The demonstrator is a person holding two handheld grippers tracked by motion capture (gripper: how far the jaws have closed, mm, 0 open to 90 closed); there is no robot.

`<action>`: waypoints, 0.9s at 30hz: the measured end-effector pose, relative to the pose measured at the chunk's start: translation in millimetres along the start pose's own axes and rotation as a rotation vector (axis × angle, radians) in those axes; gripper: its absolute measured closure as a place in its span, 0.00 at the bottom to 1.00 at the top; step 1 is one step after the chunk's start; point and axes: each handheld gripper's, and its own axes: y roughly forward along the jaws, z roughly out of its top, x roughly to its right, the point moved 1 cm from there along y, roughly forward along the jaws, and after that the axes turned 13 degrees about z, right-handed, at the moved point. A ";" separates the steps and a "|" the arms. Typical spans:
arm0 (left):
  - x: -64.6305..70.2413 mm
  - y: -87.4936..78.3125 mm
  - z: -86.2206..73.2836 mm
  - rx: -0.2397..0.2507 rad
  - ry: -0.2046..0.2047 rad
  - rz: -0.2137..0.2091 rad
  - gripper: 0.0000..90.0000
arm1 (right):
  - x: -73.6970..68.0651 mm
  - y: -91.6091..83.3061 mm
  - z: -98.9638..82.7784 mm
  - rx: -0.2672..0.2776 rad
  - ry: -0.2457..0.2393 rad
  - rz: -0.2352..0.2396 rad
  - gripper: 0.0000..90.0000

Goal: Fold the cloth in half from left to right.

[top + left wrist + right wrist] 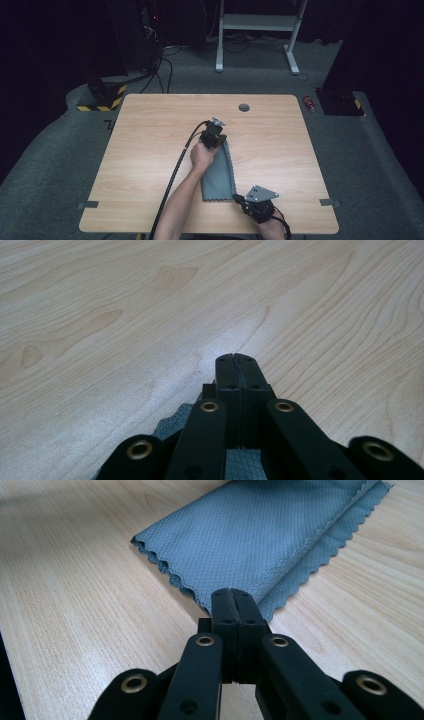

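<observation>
A grey cloth (218, 176) lies folded into a long strip in the middle of the wooden table (150, 130), its edges scalloped. My left gripper (218, 140) rests at the strip's far end with its jaws shut. In the left gripper view its tips (234, 360) reach past the cloth (172, 422) over bare wood, and nothing shows between them. My right gripper (236, 198) sits at the near right corner of the cloth. Its jaws (233, 595) are shut and low over that corner of the cloth (260, 535), which they hide. The cloth lies flat.
A round cable hole (244, 107) sits near the table's far edge. Grey tape marks (88, 204) (329, 202) flank the near corners. The left gripper's black cable (175, 170) runs along the forearm. A red can (310, 103) lies on the floor at right.
</observation>
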 end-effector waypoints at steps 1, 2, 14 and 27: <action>0.6 0.2 0.0 0.001 0.000 -0.002 1.00 | 0.3 -0.1 -0.5 -0.001 -0.002 0.000 1.00; 1.0 0.4 -0.1 0.002 0.000 -0.003 1.00 | 0.3 -0.2 -1.0 -0.003 -0.002 -0.001 1.00; -8.7 -18.9 -4.8 0.039 -0.046 0.051 0.59 | 7.8 -10.7 3.2 0.030 0.020 -0.041 0.86; -25.3 -82.3 -69.1 0.047 -0.108 0.034 0.53 | 25.4 14.0 35.6 -0.042 -0.044 -0.025 0.82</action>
